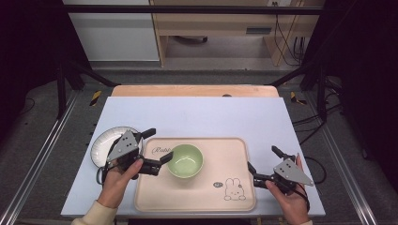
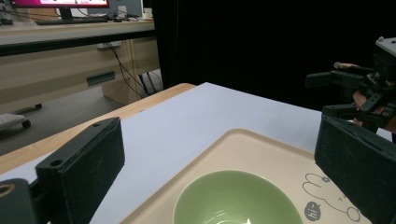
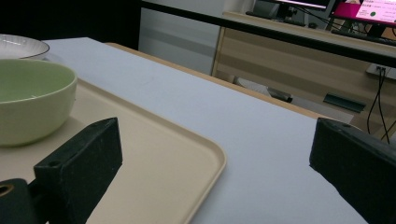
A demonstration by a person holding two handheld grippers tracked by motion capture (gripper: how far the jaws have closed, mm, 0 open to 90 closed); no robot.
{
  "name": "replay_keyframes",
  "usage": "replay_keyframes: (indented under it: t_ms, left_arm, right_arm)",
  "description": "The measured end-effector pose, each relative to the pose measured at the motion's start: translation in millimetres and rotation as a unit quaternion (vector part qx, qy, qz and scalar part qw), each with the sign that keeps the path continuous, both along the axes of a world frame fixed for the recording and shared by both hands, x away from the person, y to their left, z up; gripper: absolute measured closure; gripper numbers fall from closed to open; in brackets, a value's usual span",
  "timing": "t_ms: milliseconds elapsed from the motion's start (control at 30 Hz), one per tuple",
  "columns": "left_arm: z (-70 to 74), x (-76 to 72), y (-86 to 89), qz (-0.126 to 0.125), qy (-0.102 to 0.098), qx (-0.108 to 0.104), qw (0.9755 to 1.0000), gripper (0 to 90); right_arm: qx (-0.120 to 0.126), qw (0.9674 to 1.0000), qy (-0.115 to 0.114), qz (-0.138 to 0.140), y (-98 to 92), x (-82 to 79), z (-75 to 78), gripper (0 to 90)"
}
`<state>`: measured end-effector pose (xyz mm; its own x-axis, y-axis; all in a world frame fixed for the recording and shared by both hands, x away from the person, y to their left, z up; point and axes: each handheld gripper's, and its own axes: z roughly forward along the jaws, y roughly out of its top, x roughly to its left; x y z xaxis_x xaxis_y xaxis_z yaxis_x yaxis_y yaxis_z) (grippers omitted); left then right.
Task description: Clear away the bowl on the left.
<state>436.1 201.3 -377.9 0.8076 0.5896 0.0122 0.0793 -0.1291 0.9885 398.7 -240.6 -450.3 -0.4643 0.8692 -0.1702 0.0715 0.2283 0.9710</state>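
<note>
The green bowl [image 1: 185, 161] sits on the beige tray [image 1: 234, 197], toward the tray's left half, and the left gripper [image 1: 158, 146] is right on top of it: jaws spread wide, nothing in them, one just touching the bowl's left rim, the other back toward the white plate [image 1: 101, 143]. The right gripper [image 1: 263, 164] hangs open and empty well off the bowl's right, by the tray's right edge. Bowl lies dead ahead of the left jaws, so it looks like the left hand's grab.
</note>
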Motion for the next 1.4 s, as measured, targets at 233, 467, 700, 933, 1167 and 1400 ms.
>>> replay_keyframes:
  t_ms: [233,467,700,933,1167,1400]
  left_arm:
    - [-1.1,-3.3,18.3,0.010,0.002,-0.021,0.9997,1.6]
    - [1.3,-5.8,31.2,0.020,-0.004,-0.029,0.9994,1.6]
    - [1.4,-8.8,46.3,0.032,-0.011,-0.030,0.9990,1.7]
    - [-0.4,-12.4,63.5,0.047,-0.014,-0.035,0.9982,1.7]
    - [-2.0,-15.5,76.0,0.057,-0.016,-0.035,0.9976,1.6]
    - [-5.0,-19.0,86.6,0.067,-0.017,-0.034,0.9970,1.6]
  right_arm:
    - [-0.001,1.0000,0.000,0.000,0.2,0.2,-0.3,2.6]
    - [0.000,1.0000,0.001,-0.002,-0.3,-0.1,-0.3,2.6]
    - [0.001,1.0000,0.000,-0.003,-0.5,-0.2,-0.3,2.6]
    - [0.000,1.0000,0.000,-0.002,0.0,0.0,-0.4,2.6]
    - [0.000,1.0000,0.000,-0.002,0.0,0.0,-0.4,2.6]
    - [0.000,1.0000,0.000,-0.002,-0.1,0.0,-0.5,2.6]
